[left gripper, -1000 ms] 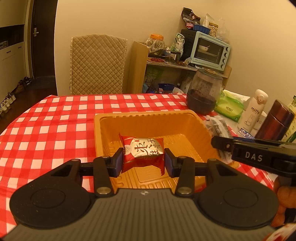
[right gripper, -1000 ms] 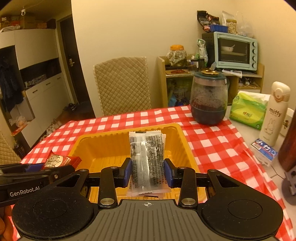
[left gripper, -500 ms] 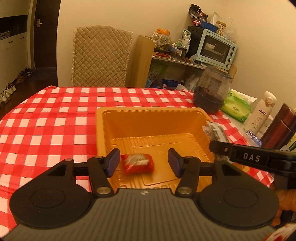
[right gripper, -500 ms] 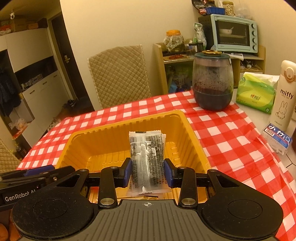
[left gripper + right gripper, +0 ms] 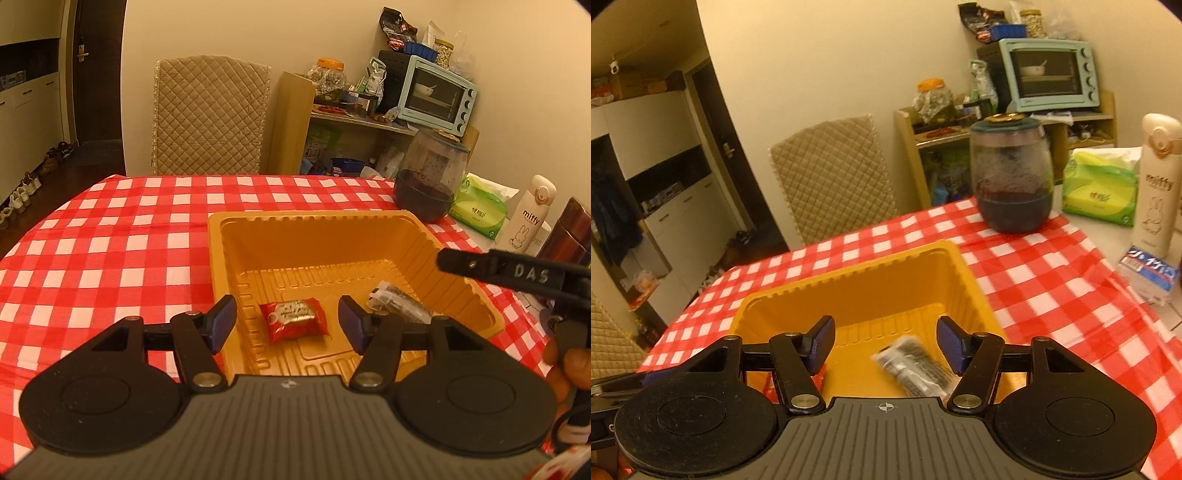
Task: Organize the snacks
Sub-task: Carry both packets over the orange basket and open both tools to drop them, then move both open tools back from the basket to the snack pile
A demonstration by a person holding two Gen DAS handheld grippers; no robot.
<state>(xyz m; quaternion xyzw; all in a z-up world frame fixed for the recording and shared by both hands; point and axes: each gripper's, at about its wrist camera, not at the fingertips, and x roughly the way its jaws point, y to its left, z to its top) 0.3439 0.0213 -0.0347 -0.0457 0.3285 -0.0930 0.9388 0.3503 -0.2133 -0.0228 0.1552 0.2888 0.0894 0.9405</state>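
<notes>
The red snack packet lay flat on the floor of the yellow tray, below and between the left gripper jaws, which had just been opening and now stood apart, touching nothing. A second before, those jaws had clamped it. The dark snack packet had likewise dropped from the right gripper, whose jaws had just been opening; it lay slanted beneath them, blurred. Both deliveries looked complete, so each gripper seemed free for more snacks. Beyond the jaws stood a dark jar, a green tissue pack and a white bottle on the checked table, none blocking the tray.
</notes>
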